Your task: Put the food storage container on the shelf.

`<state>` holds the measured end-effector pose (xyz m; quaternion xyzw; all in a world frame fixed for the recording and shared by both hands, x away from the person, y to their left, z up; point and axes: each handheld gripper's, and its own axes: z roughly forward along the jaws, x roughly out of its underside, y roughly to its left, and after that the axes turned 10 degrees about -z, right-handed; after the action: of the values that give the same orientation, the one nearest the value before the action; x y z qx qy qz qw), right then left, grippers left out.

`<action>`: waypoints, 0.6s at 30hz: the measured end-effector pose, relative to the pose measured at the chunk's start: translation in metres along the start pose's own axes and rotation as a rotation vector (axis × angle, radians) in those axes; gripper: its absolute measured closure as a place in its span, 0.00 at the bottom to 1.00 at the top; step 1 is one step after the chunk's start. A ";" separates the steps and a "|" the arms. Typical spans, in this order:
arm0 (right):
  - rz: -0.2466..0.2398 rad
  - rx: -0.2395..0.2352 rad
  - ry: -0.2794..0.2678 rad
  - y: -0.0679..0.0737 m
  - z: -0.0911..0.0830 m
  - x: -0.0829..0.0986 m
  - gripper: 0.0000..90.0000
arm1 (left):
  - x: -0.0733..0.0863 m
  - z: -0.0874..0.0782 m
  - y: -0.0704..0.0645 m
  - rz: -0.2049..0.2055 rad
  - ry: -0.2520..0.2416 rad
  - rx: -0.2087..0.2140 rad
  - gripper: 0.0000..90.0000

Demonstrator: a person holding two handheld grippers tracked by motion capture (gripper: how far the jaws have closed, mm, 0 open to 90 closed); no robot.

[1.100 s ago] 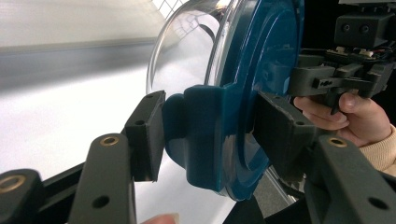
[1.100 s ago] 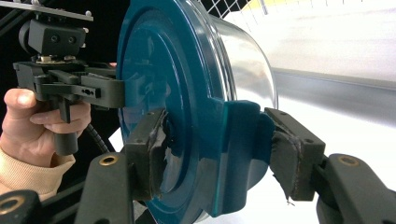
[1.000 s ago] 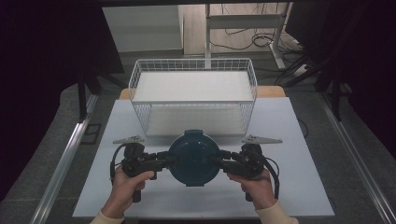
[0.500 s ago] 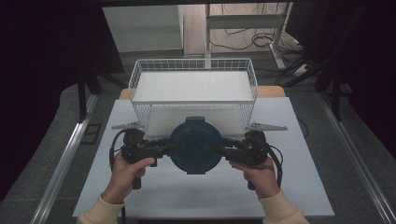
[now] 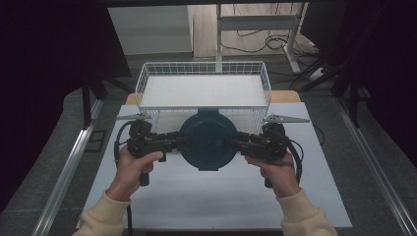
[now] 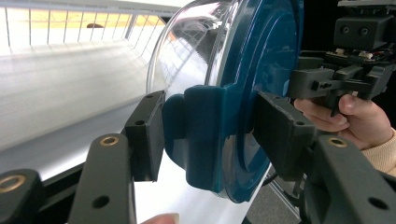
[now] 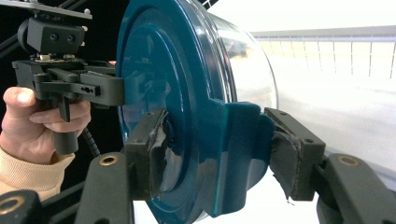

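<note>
- The bench (image 5: pixel 206 196) has a white top, and most of its near half is bare.
- A white wire basket (image 5: pixel 204 88) stands at the far edge of the bench, centred between the left and right edges, with a pale flat liner inside.
- A round container (image 5: pixel 206 140) with a dark teal lid and a clear bowl beneath is held up off the bench, over the middle, just in front of the basket's near wall and overlapping it in the high view. In the gripper views its clear bowl faces the basket side and the teal lid faces away from it.
- The left gripper (image 6: pixel 205 135) is clamped on the teal latch tab at the container's left rim, one jaw on each face of the tab.
- The right gripper (image 7: pixel 217 149) is clamped on the matching tab at the opposite rim, its jaws pressing the tab from both sides; the padding on both jaws looks frayed.
- The person's left hand (image 5: pixel 133 167) and right hand (image 5: pixel 278 169) grasp the gripper handles, cream sleeves at the bench's near edge.
</note>
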<state>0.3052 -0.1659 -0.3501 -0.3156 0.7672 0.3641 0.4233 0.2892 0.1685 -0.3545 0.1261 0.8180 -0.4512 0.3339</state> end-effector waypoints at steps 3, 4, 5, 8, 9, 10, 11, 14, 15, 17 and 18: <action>-0.006 0.002 -0.006 0.000 -0.001 -0.004 0.46 | -0.006 -0.001 -0.003 0.010 -0.005 -0.002 0.50; -0.005 0.002 -0.008 0.000 -0.002 -0.007 0.46 | -0.007 -0.002 -0.005 0.013 -0.006 -0.003 0.50; -0.008 0.002 -0.010 0.000 -0.003 -0.008 0.46 | -0.010 -0.002 -0.006 0.016 -0.008 -0.003 0.50; -0.021 0.004 -0.023 0.001 -0.005 -0.016 0.46 | -0.018 -0.005 -0.011 0.030 -0.012 -0.003 0.50; -0.022 0.005 -0.023 0.002 -0.006 -0.019 0.46 | -0.020 -0.005 -0.012 0.032 -0.013 -0.003 0.50; -0.023 0.005 -0.024 0.002 -0.007 -0.021 0.46 | -0.023 -0.006 -0.014 0.035 -0.015 -0.003 0.50; -0.025 0.006 -0.027 0.002 -0.007 -0.024 0.46 | -0.026 -0.006 -0.015 0.039 -0.018 -0.003 0.50; -0.037 0.008 -0.033 0.000 -0.008 -0.033 0.46 | -0.034 -0.007 -0.017 0.054 -0.029 0.000 0.50; -0.039 0.008 -0.033 0.000 -0.009 -0.035 0.46 | -0.037 -0.008 -0.018 0.056 -0.030 0.000 0.50; -0.037 0.007 -0.034 -0.001 -0.009 -0.040 0.46 | -0.042 -0.008 -0.019 0.063 -0.034 -0.002 0.50; -0.037 0.006 -0.036 -0.002 -0.009 -0.043 0.46 | -0.045 -0.008 -0.020 0.066 -0.034 -0.002 0.50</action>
<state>0.3218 -0.1665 -0.3096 -0.3220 0.7545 0.3595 0.4448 0.3090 0.1680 -0.3088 0.1451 0.8081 -0.4410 0.3625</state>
